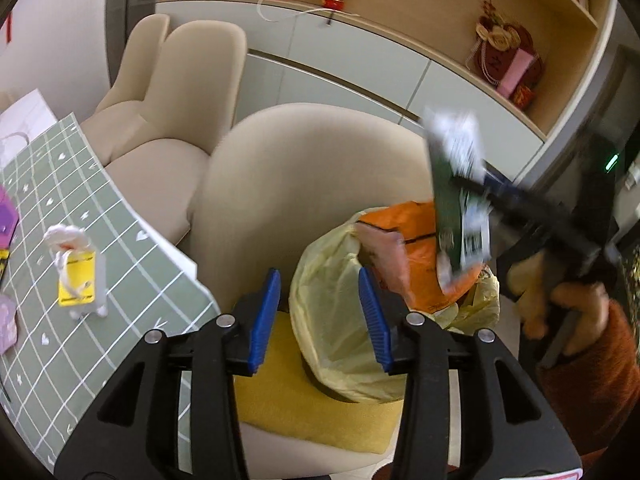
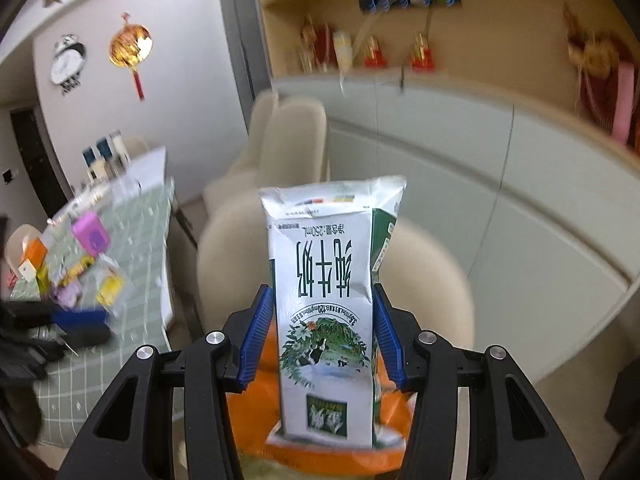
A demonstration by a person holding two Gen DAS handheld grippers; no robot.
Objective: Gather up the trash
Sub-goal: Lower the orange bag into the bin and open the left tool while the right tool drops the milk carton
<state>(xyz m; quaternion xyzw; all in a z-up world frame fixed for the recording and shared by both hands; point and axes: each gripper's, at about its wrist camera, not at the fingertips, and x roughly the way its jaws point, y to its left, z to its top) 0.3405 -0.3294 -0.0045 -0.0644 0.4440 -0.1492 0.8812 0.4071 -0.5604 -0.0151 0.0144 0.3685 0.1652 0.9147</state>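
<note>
My right gripper [image 2: 322,332] is shut on a white and green milk carton [image 2: 326,300], held upside down above an orange wrapper [image 2: 256,420]. In the left wrist view the carton [image 1: 456,200] hangs blurred over the trash bin lined with a pale yellow bag [image 1: 336,320], which holds an orange wrapper [image 1: 420,248]. My left gripper [image 1: 320,316] is open and empty, its fingers either side of the bag's near rim. The bin stands on a yellow cushion [image 1: 288,404] on a beige chair [image 1: 304,184].
A green checked table [image 1: 100,264] at the left holds a yellow tag with white string [image 1: 76,276] and purple items [image 1: 8,216]. More beige chairs [image 1: 172,92] stand behind. White cabinets and a wooden shelf with ornaments [image 1: 504,56] run along the back.
</note>
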